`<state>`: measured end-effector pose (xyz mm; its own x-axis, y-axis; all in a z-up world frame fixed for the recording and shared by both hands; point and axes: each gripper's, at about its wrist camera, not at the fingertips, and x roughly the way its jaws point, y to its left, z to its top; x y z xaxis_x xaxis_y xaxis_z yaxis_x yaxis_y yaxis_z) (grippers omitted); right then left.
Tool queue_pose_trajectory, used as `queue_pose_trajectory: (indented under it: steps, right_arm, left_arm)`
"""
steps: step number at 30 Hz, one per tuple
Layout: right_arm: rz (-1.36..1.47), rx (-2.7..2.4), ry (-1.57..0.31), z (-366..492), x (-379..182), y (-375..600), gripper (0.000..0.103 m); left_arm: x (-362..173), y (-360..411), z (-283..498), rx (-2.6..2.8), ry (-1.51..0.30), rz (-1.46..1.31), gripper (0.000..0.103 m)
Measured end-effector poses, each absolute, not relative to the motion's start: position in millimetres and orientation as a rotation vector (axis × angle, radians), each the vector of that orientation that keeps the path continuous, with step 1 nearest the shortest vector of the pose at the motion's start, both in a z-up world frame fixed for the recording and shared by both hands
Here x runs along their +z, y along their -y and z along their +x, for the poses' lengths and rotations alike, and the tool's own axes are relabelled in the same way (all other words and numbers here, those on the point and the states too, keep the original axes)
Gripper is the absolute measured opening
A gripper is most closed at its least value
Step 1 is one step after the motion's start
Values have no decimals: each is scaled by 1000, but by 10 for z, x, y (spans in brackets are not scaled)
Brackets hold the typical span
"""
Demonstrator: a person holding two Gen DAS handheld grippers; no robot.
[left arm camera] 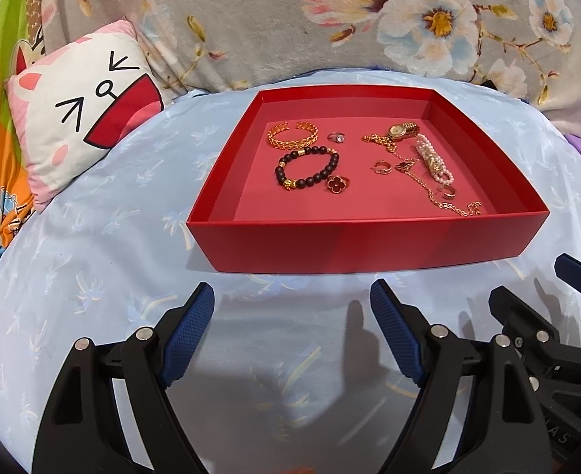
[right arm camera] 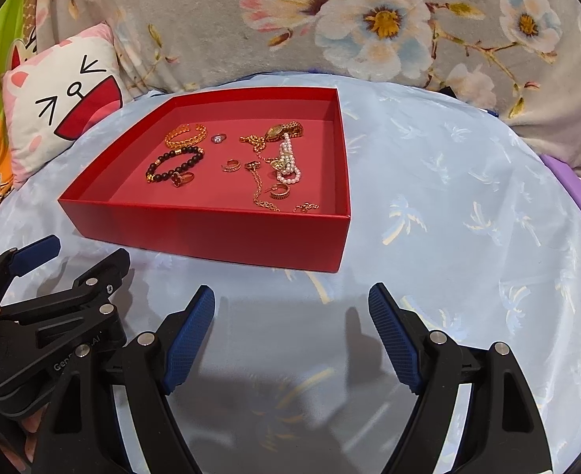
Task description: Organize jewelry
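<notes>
Grippers: left gripper and right gripper spread wide, empty, short of red tray | jewelry inside tray: beaded bracelet left, gold chain tangled with pearl strand right | risk: lifting chain drags pearls, earrings along

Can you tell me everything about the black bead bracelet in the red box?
The black bead bracelet is a loop of round, dark, matte beads, maybe wood or stone, with a few shiny gold pieces strung between them. It lies flat on the pink floor of the red box, on its left side, just in front of the gold cuff bangle. A ring with a dark red clover sits against its near right edge. No claw touches it.
</notes>
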<state>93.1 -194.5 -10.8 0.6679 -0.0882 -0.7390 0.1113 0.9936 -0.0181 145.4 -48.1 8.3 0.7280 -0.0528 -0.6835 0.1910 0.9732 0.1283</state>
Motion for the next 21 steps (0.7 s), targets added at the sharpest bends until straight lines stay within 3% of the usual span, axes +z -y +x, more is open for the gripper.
queue_pose_trajectory:
  steps: [21]
  right_arm:
    - [20,-120,-837,942,-97,1951,79]
  left_arm:
    - [75,486,1453,-129,-747,205,79]
